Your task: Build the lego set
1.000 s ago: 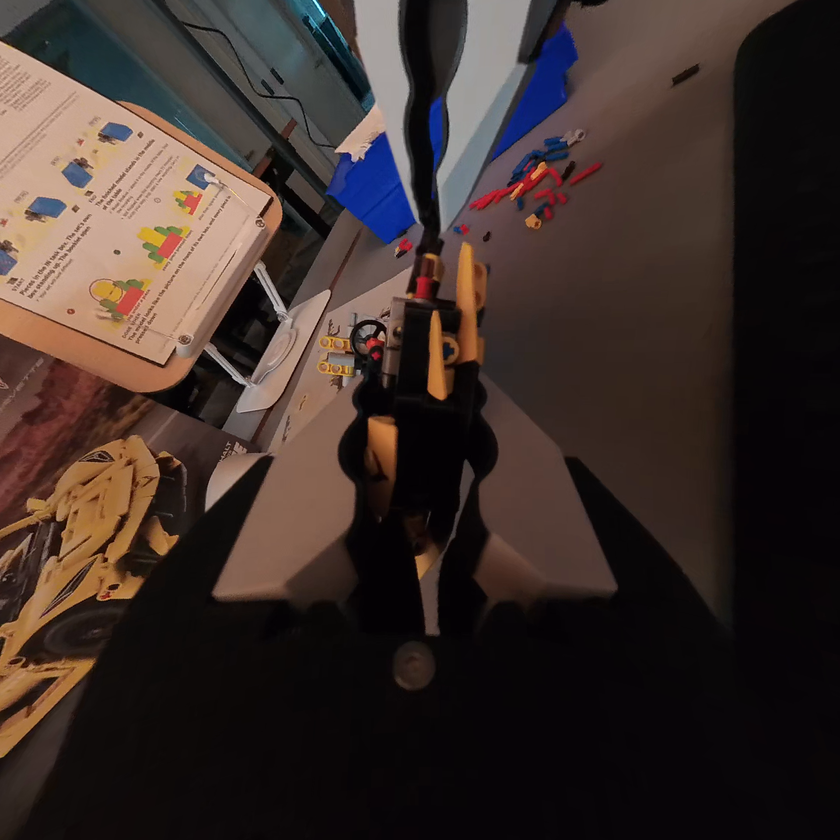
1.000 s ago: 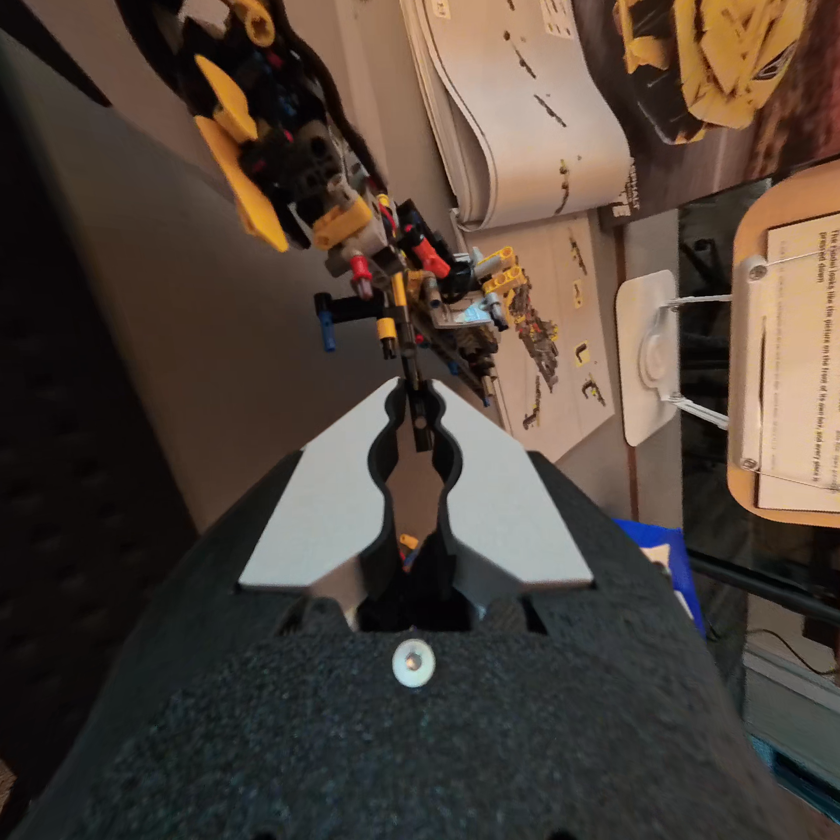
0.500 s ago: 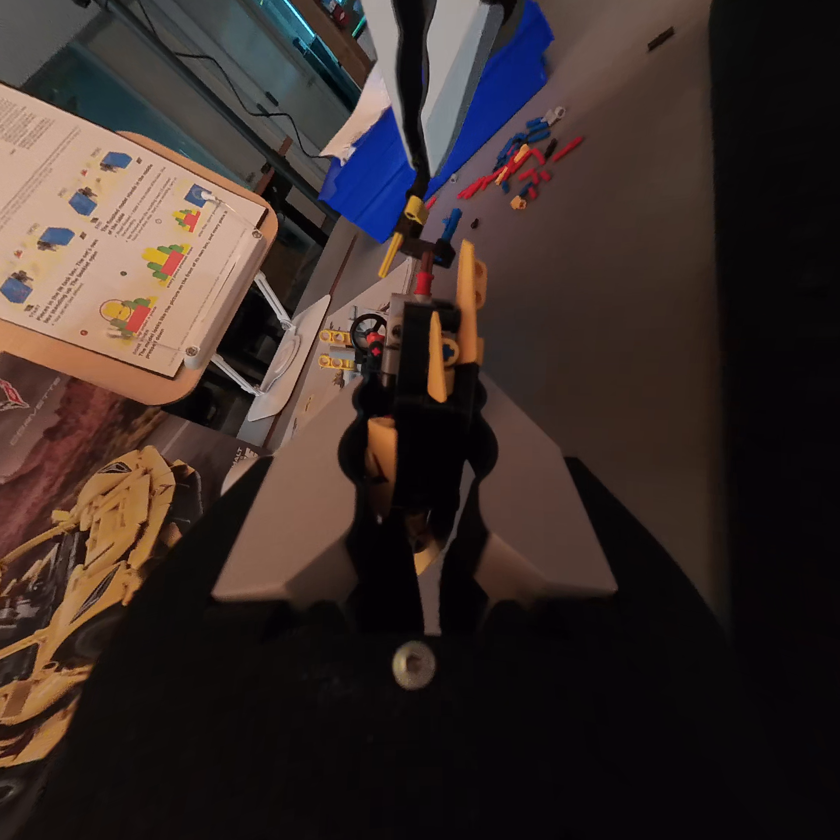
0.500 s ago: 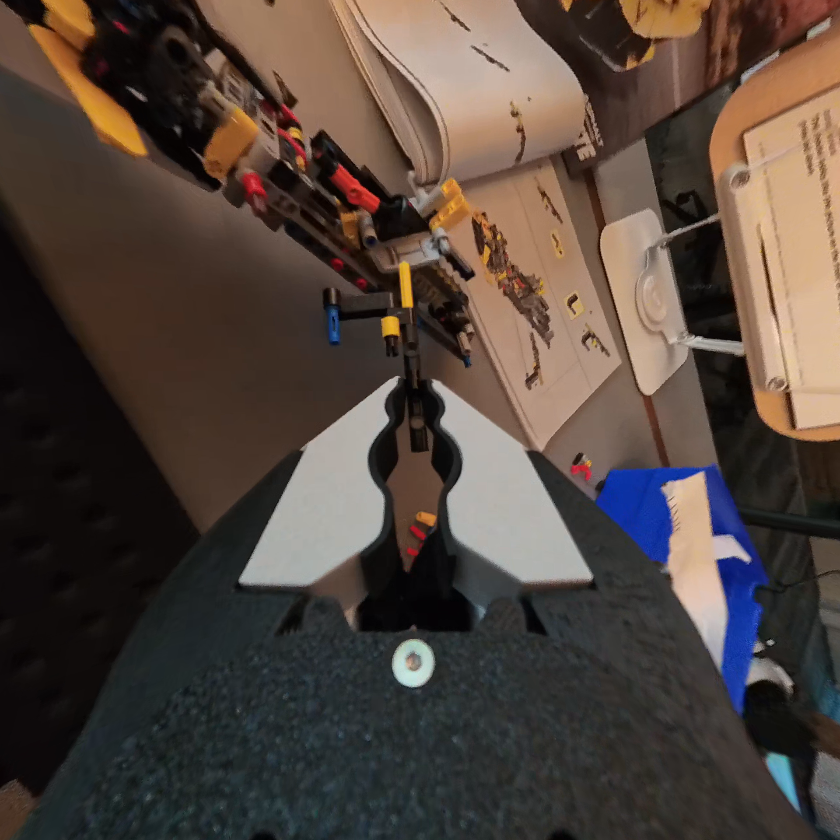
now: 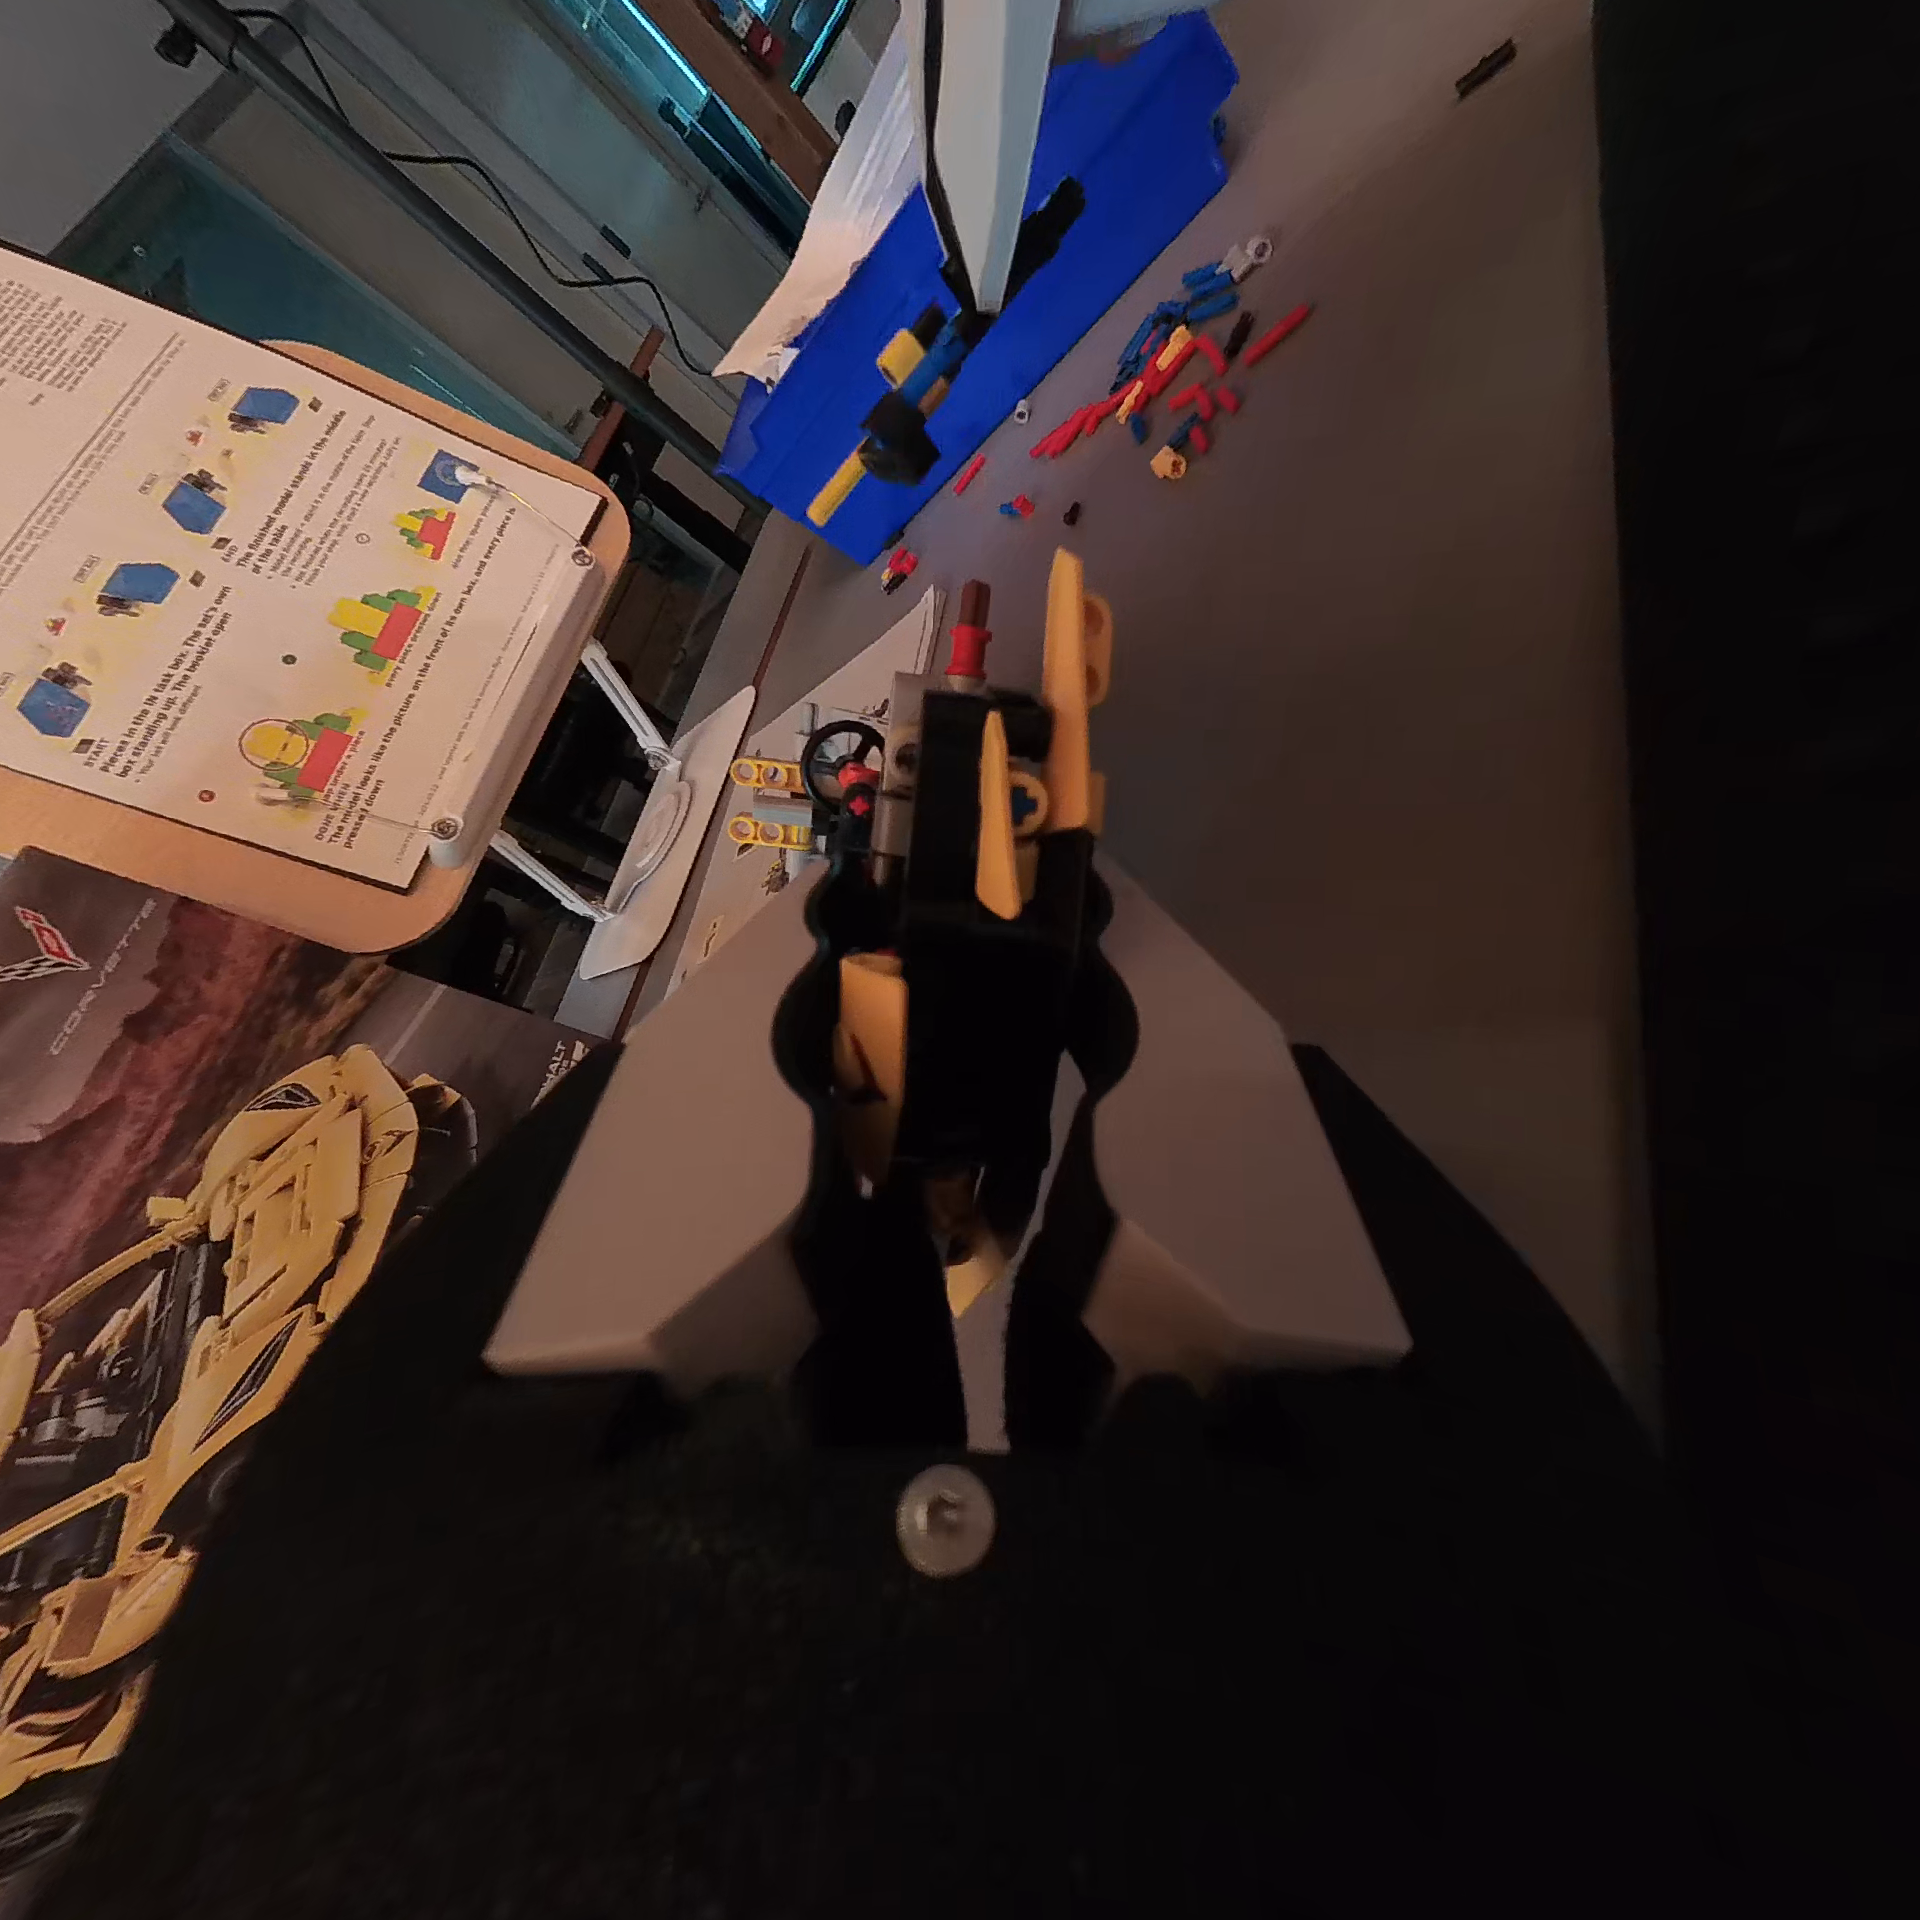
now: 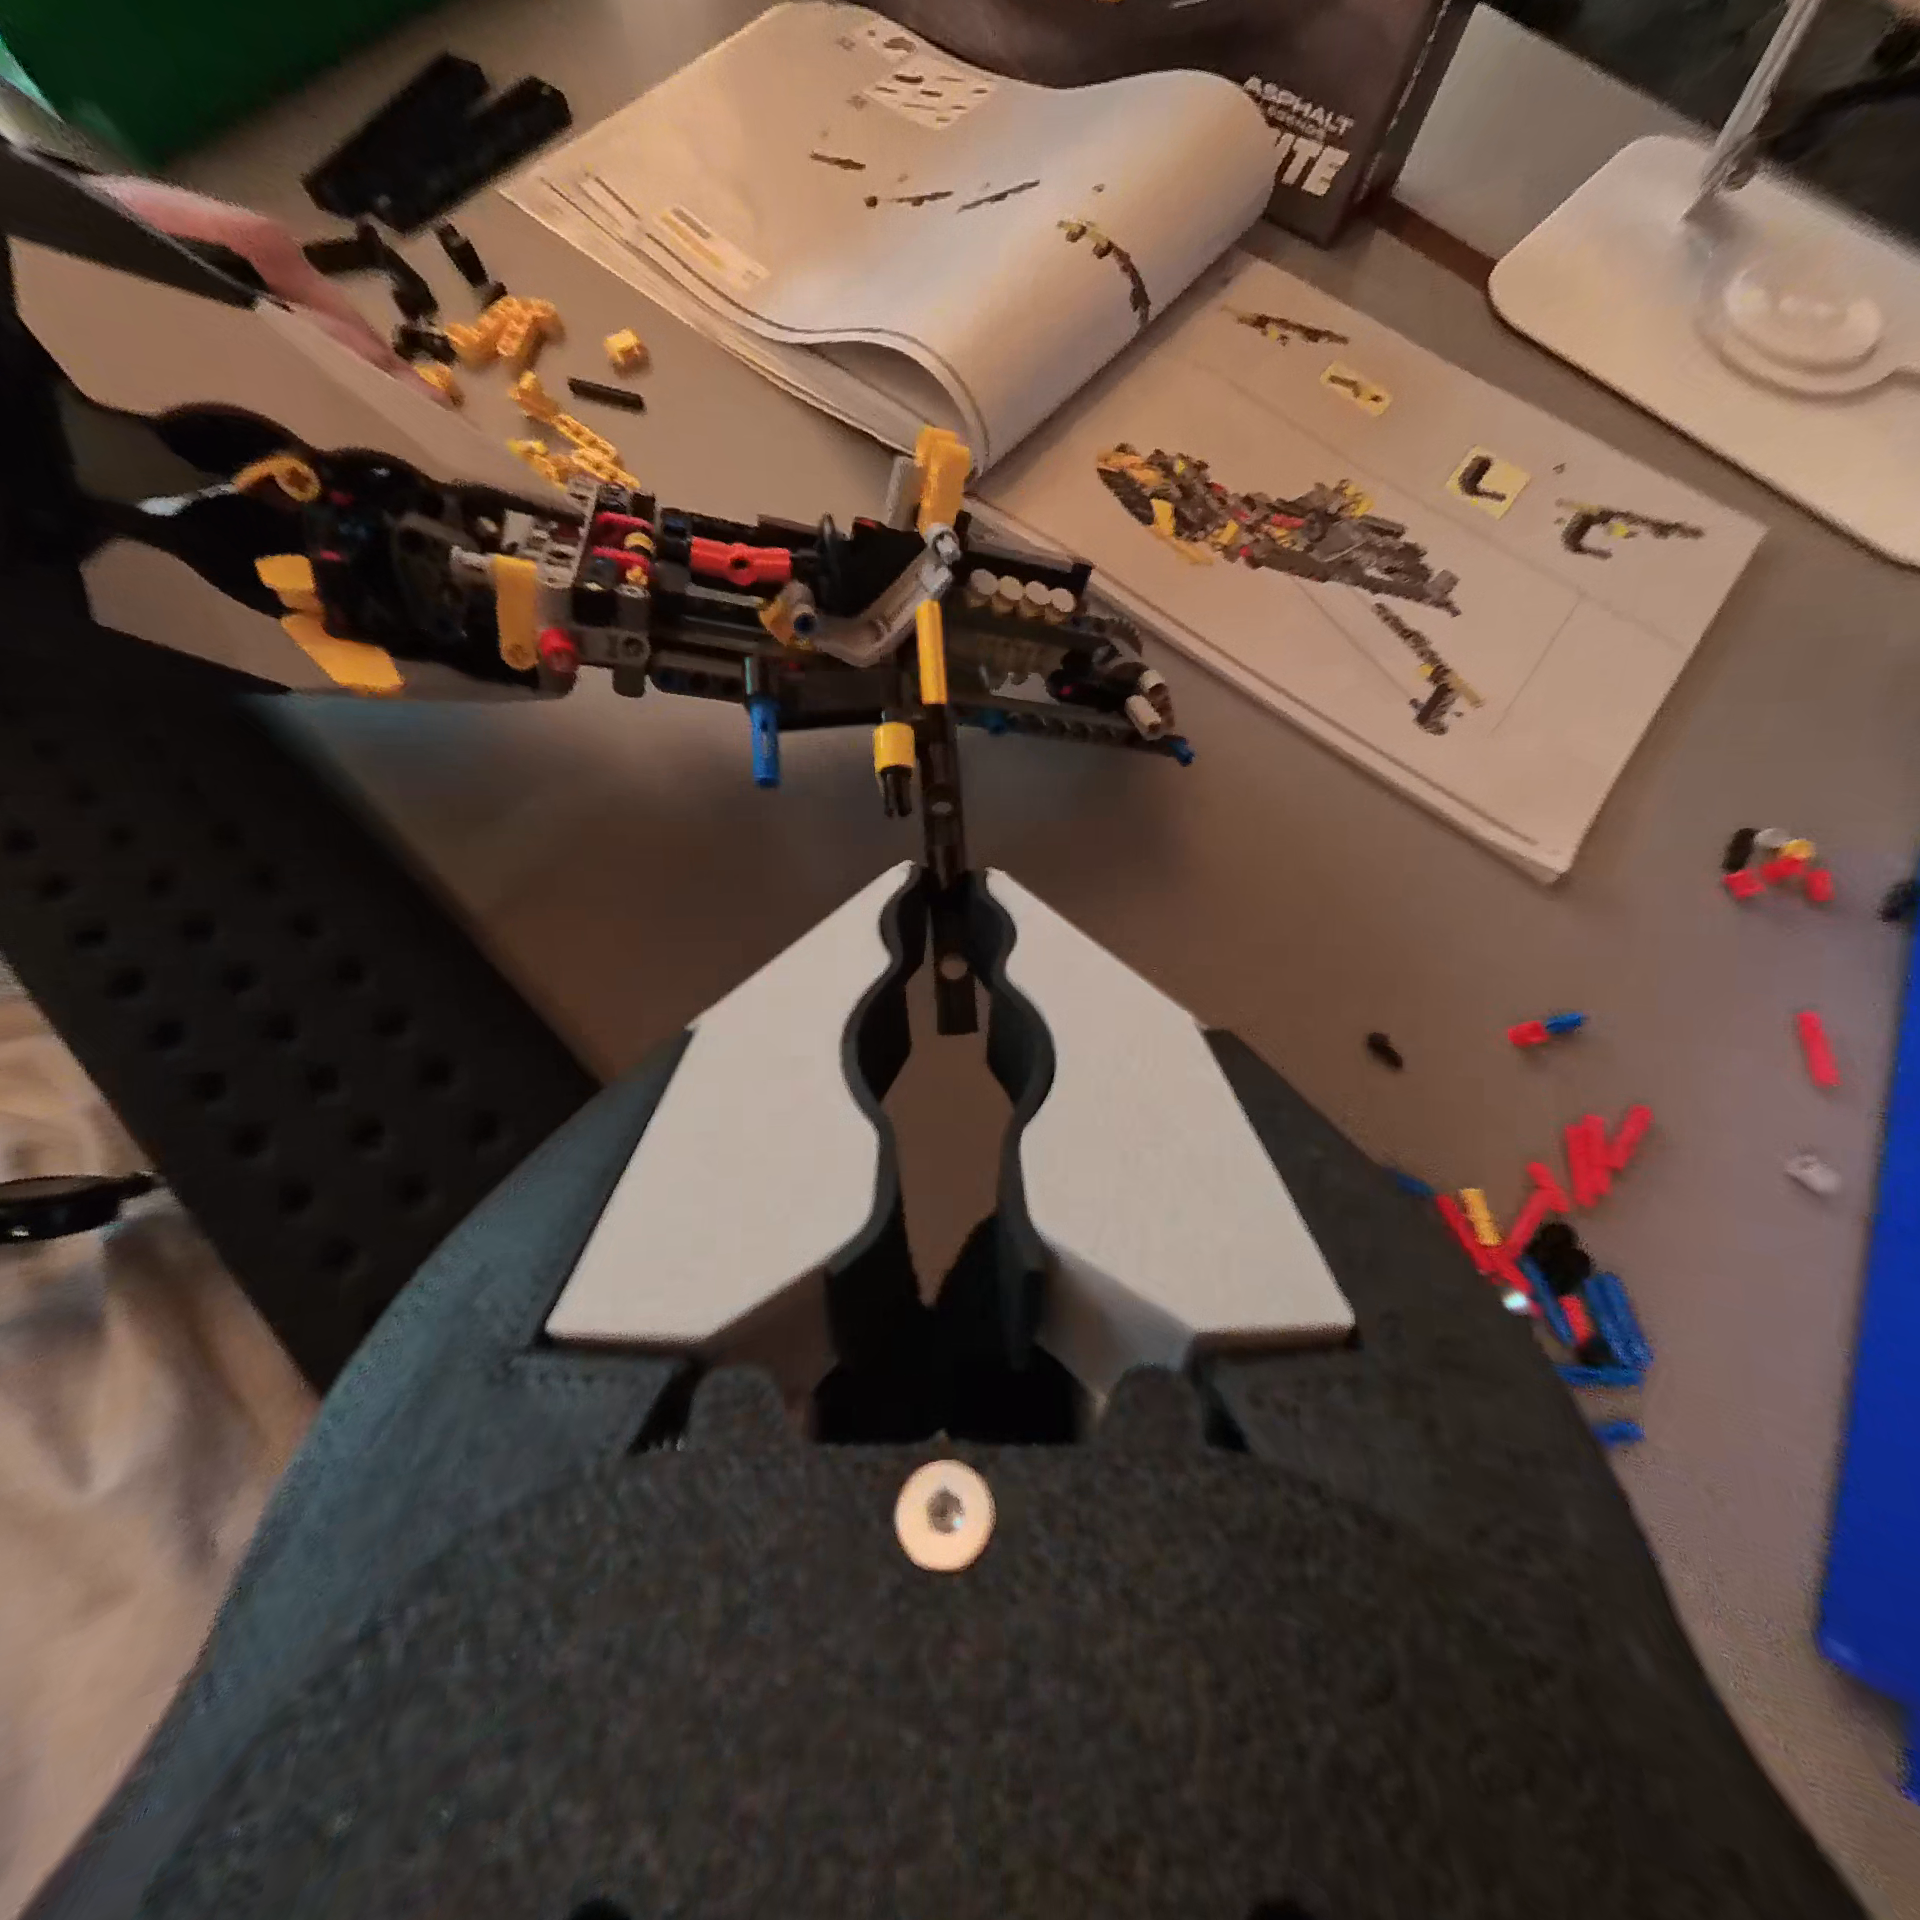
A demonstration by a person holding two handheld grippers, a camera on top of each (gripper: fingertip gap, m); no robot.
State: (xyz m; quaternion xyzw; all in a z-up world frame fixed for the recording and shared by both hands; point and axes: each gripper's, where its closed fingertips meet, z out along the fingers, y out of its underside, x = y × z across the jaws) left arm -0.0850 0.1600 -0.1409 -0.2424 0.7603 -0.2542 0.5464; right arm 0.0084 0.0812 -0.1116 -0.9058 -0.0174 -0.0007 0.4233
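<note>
My left gripper is shut on the rear end of a long black and yellow car chassis, which points away from the camera. In the right wrist view the chassis hangs level above the table, with the left gripper at its left end. My right gripper is shut on a thin black beam assembly that carries a yellow axle and a blue pin. The assembly sits just in front of the chassis's middle; whether they touch I cannot tell. In the left wrist view the right gripper and its assembly hang farther off.
An open instruction booklet lies behind the chassis. Loose yellow and black parts lie at the back left, red and blue pins at the right by a blue bin. The set's box and a sheet on a stand stand at the left.
My right gripper has drawn back from the chassis's front tip with the beam assembly and rolled, so the chassis now lies level in its view. My left gripper keeps its hold.
</note>
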